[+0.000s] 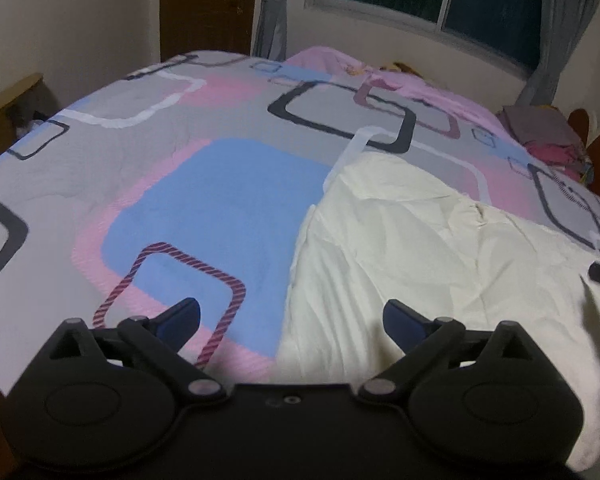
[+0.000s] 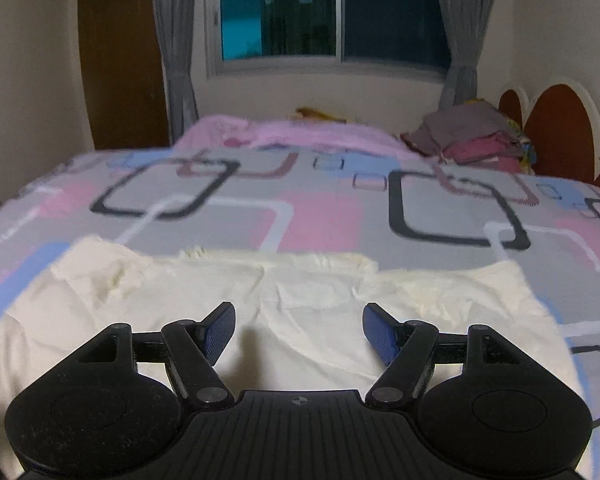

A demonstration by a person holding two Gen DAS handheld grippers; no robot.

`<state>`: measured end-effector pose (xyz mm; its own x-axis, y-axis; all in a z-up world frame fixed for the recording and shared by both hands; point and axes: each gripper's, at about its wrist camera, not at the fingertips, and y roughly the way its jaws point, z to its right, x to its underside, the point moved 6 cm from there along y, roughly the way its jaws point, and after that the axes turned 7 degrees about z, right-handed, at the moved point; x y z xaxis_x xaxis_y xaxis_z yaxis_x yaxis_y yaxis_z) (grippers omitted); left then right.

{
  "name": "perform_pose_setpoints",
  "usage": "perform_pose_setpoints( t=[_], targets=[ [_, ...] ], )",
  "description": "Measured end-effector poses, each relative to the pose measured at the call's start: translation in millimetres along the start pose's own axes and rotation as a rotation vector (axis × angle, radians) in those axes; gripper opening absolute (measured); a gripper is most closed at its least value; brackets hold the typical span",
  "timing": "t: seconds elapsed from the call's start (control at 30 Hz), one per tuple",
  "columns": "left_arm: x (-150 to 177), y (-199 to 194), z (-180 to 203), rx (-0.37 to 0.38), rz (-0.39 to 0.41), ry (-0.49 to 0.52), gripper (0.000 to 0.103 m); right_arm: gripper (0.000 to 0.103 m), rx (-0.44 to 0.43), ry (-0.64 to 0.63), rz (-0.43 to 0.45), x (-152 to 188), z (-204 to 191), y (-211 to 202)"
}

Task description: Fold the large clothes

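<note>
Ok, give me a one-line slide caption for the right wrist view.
Right gripper open above the cream garment spread on the patterned bedspread, window beyond.

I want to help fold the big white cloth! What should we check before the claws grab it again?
1. Left claw open and holding nothing: ok.
2. Right claw open and holding nothing: ok.
3. White cloth lying on the bedspread where the claws can get at it: ok.
4. Cloth smooth: not ok, it shows wrinkles and a bunched far edge.
5. Clothes pile well away from the cloth: ok.
6. Near edge of the cloth in sight: cannot tell, the claws hide it.
</note>
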<state>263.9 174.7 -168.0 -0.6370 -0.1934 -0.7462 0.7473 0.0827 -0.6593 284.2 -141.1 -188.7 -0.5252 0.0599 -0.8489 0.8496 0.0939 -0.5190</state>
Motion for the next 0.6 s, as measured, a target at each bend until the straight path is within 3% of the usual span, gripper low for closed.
perform_pose_setpoints(
  t=[0.1,0.37,0.6],
  targets=[
    [-3,16,3,-0.007,-0.019,0.02,0.098,0.07,0.009,-0.021,-0.064,23,2,24],
    [-1,60,15,0.03,-0.109,0.081,0.1,0.077,0.006,-0.053,-0.086,49,6,38],
    [5,92,12,0.157,-0.201,0.03,0.103,0.082,0.005,-0.069,-0.103,57,3,51]
  ],
)
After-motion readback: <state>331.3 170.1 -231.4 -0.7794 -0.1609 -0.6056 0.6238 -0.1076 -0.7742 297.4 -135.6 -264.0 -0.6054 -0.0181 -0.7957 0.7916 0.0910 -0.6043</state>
